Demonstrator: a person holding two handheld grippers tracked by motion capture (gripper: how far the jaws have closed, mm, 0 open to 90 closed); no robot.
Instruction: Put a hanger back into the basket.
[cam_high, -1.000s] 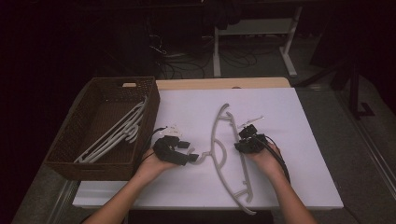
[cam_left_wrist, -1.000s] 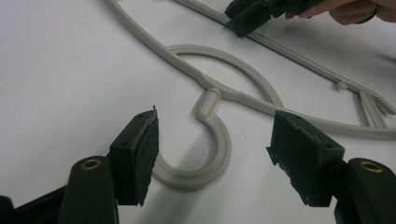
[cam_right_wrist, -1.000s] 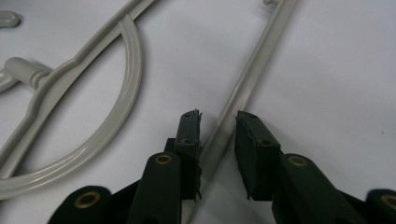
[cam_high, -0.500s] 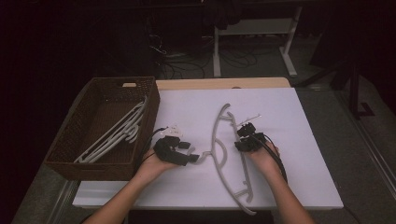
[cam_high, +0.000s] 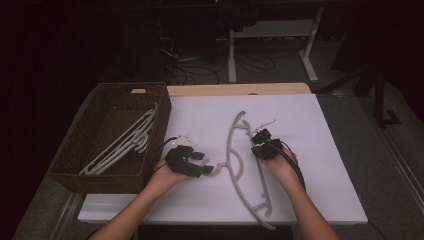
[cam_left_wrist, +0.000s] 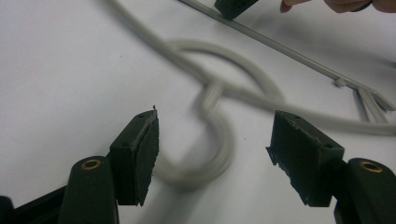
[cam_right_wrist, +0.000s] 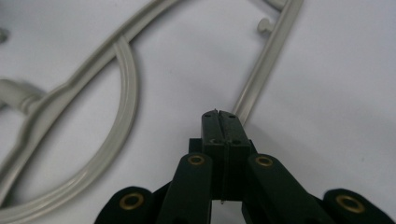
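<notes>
A grey plastic hanger (cam_high: 234, 172) lies flat on the white table top (cam_high: 310, 125), with its hook pointing toward the left hand. My left gripper (cam_high: 210, 169) rests on the table, open, its jaws standing on either side of the hook (cam_left_wrist: 226, 140) without touching it (cam_left_wrist: 212, 144). My right gripper (cam_high: 256, 147) sits at the hanger's straight bottom bar (cam_right_wrist: 266, 60). Its jaws have just been closing and now stand pad to pad (cam_right_wrist: 223, 116). The bar disappears behind the tips, and I see nothing between the pads. The left gripper view shows that jaw tip (cam_left_wrist: 231, 5) touching the bar.
A brown wicker basket (cam_high: 162, 117) stands at the table's left side with several grey hangers (cam_high: 125, 142) in it. The table's front edge is close to the person's forearms. Desk legs and cables lie on the dark floor behind.
The right gripper's jaws have closed at the hanger's bar. Neither hand, nor the hanger, has shifted noticeably.
</notes>
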